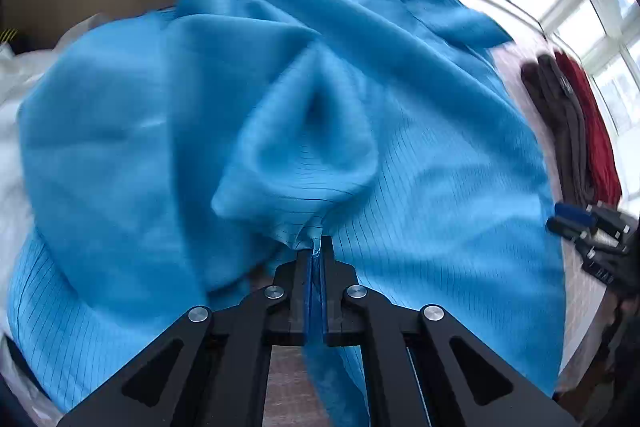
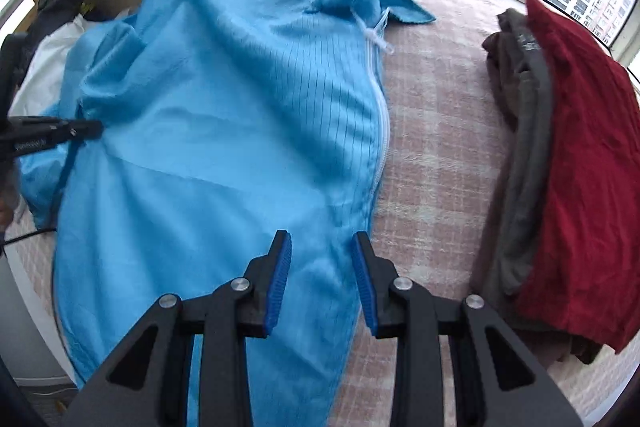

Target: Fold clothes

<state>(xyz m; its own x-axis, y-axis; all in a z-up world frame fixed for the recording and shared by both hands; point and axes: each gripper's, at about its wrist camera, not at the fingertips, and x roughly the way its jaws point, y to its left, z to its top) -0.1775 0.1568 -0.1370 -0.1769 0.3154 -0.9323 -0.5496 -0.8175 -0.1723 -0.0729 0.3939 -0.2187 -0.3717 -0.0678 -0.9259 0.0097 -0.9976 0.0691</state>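
one blue garment (image 2: pixel 224 131) lies rumpled, unfolded on the surface (image 2: pixel 436 131); left hand-held gripper (image 1: pixel 316 251) clenched on its fabric, right hand-held gripper (image 2: pixel 320 255) released; stack of folded clothes (image 2: pixel 560 167) beside.

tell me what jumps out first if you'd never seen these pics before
The big blue striped garment with a white zipper fills the middle, spread over the checked pink cloth surface. The left tongs are clamped on a pinch of its fabric, while the right tongs hang open over its near edge. On the right sits a stack of folded red and grey clothes.
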